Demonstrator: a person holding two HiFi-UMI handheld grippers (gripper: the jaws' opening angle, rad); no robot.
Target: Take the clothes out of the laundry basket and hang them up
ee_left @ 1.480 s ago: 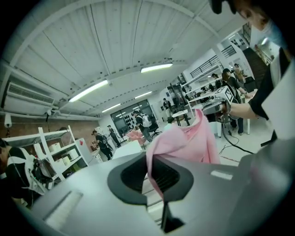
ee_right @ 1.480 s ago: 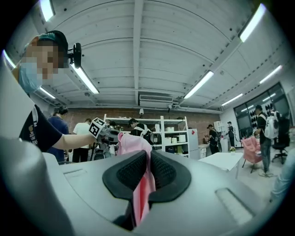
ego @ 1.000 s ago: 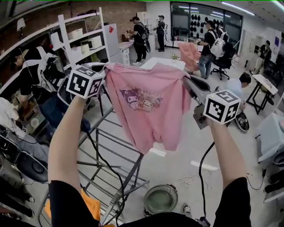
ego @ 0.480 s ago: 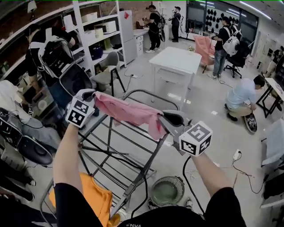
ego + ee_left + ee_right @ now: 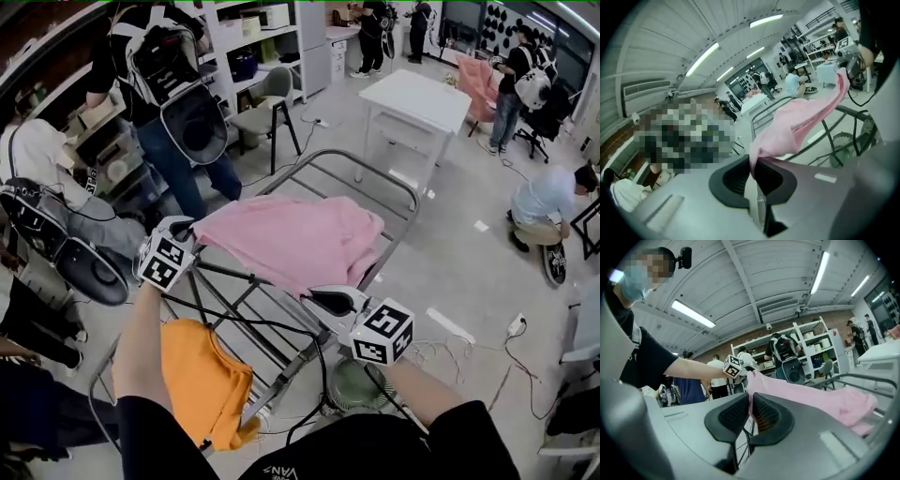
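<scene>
Left gripper: jaws pinched shut on one edge of the pink shirt.
Right gripper: jaws clamped shut on the opposite edge.
Pink shirt: frame centre, spread across the drying rack's top rails.
Change: held up high a second ago, it has now been lowered onto the rack.
Task meaning: this hanging is judged nearly done, and only the release remains.

Pink shirt across drying rack

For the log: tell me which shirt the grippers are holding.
The pink shirt, pinched by the left gripper and right gripper and spread over the rack. The orange shirt lies lower, with no gripper on it.
</scene>
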